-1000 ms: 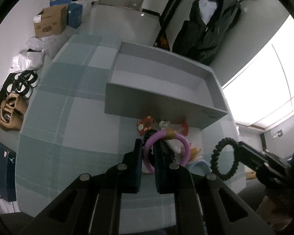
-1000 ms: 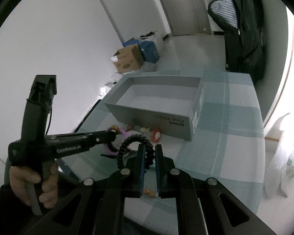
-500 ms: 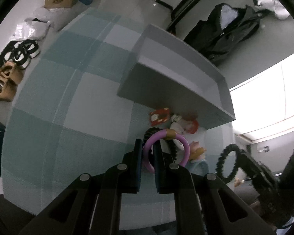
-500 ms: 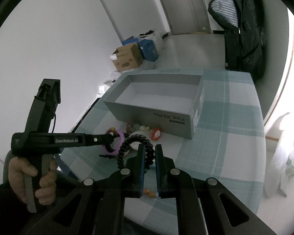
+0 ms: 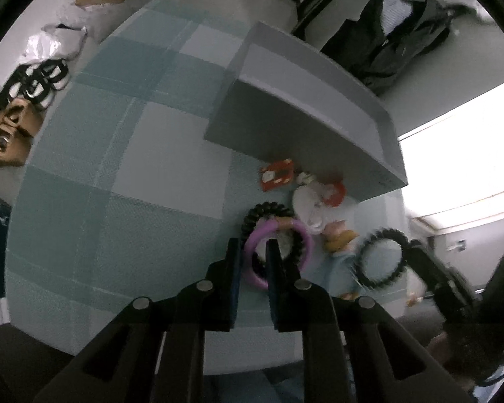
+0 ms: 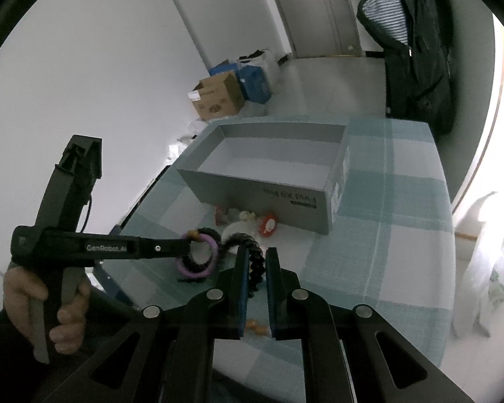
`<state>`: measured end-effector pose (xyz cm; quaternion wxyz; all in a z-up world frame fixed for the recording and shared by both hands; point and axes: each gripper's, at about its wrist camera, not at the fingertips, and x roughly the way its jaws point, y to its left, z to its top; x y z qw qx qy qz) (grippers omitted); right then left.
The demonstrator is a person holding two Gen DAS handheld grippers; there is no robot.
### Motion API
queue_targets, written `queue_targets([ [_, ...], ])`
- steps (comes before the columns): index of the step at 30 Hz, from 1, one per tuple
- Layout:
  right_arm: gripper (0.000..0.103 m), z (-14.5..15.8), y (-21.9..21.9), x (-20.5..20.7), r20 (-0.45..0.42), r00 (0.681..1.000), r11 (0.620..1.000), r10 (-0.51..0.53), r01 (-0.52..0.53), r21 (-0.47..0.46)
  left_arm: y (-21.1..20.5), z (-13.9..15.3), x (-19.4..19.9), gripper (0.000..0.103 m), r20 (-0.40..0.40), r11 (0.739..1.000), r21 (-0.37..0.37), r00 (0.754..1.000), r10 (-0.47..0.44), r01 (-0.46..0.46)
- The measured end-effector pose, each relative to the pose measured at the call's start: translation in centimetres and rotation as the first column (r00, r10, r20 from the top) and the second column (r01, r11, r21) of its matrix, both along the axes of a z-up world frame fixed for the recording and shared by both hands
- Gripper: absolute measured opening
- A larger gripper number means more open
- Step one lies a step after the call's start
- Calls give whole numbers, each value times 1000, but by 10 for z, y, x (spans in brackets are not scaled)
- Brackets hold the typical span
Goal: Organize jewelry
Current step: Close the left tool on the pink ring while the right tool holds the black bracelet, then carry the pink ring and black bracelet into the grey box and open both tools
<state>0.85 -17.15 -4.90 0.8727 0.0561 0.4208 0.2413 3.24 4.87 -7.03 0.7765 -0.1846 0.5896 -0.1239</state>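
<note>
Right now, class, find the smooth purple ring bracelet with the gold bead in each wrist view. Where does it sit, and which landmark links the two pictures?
Left wrist view: the purple ring bracelet sits low centre, its near side pinched by the left gripper.
Right wrist view: it is left of centre, at the tip of the left gripper.
Shared landmark: the open grey cardboard box behind it.

— Left gripper [image 5: 253, 252] status?
— Jaws nearly closed, clamped on the purple ring [image 5: 279, 252]. A hand [image 6: 42, 315] grips its handle; body roughly level.
— Right gripper [image 6: 253, 262]?
— Jaws narrow, pinching the black bead bracelet [image 6: 253, 258], fingers pointing forward.
</note>
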Motion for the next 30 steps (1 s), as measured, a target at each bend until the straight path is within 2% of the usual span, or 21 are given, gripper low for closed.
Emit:
queue_targets([
  [2, 9, -1, 0, 1, -3, 1000, 1000, -3, 3, 1, -3, -2, 0, 11, -11, 999, 36, 1000, -12, 12],
  [7, 9, 0, 1, -2, 5, 1000, 1000, 2, -2, -4, -12, 0, 0, 11, 31, 994, 104, 999, -45, 41],
  [15, 8, -7, -1, -2, -23, 1000, 1000, 5, -5, -17, -9, -2, 6, 12, 34, 992, 122, 999, -22, 18],
  [18, 4, -8, 0, -2, -30, 999, 1000, 13, -14, -12, -11, -1, 5, 12, 45, 992, 121, 998, -42, 36],
  [21, 4, -6, 1, -3, -19, 1000, 999, 24, -24, -23, -11, 6, 0, 12, 65, 996, 75, 997, -47, 42],
  [25, 11, -4, -7, -2, -5, 1000, 1000, -19, 19, -5, -1, 22, -8, 10, 101, 999, 35, 994, -43, 40],
  [26, 20, -5, -9, 0, -19, 999, 1000, -27, 27, -2, 1, 25, -11, 11, 108, 999, 37, 993, -41, 37],
  [27, 23, -7, -11, 1, -32, 999, 999, -35, 35, 0, 3, 27, -13, 11, 113, 998, 51, 993, -38, 33],
  [28, 26, -11, -13, 3, -48, 998, 999, -43, 43, 2, 4, 26, -13, 11, 107, 998, 61, 993, -40, 33],
  [30, 26, -18, -10, 5, -82, 996, 999, -32, 31, -12, 4, 20, -10, 11, 71, 998, 63, 997, -32, 28],
])
